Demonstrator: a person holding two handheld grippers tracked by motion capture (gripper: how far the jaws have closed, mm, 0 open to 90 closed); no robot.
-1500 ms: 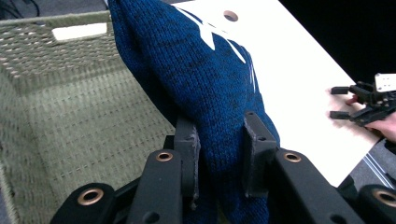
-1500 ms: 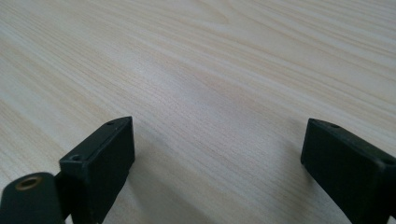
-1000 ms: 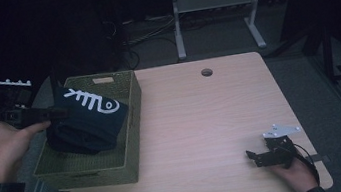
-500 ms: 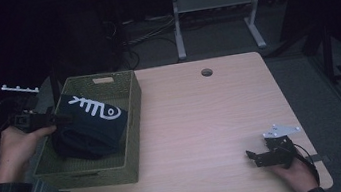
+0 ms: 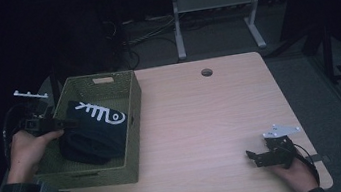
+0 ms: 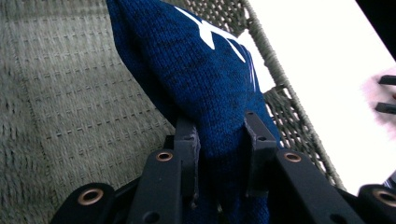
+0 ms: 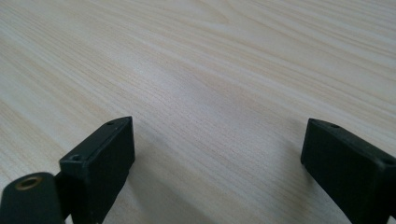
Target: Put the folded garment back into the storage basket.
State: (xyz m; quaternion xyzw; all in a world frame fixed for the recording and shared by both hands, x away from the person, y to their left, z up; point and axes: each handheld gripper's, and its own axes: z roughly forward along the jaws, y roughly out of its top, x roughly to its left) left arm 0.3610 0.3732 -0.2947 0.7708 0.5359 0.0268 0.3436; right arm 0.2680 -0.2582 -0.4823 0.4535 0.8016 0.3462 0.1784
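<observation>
Nearest, the right gripper (image 5: 250, 156) rested low over the bare wooden table (image 5: 202, 122), jaws wide apart with nothing between them. Farther off, the left gripper (image 6: 219, 135) pinched a fold of the dark blue garment (image 5: 94, 132), which apparently lay inside the woven basket (image 5: 133, 116).

We see a dark blue garment (image 6: 205, 88) of coarse knitted cloth, matt and slightly fuzzy, with a smooth white print on it. The basket (image 5: 132, 126) is woven of olive-green cord, rough and ribbed on its walls and floor. The tabletop (image 5: 212, 120) looks like pale wood laminate, smooth with a fine grain and a soft sheen. The right gripper (image 7: 215, 168) has matt black plastic jaws; the left gripper (image 6: 219, 144) shows brass-coloured metal rivets.
</observation>
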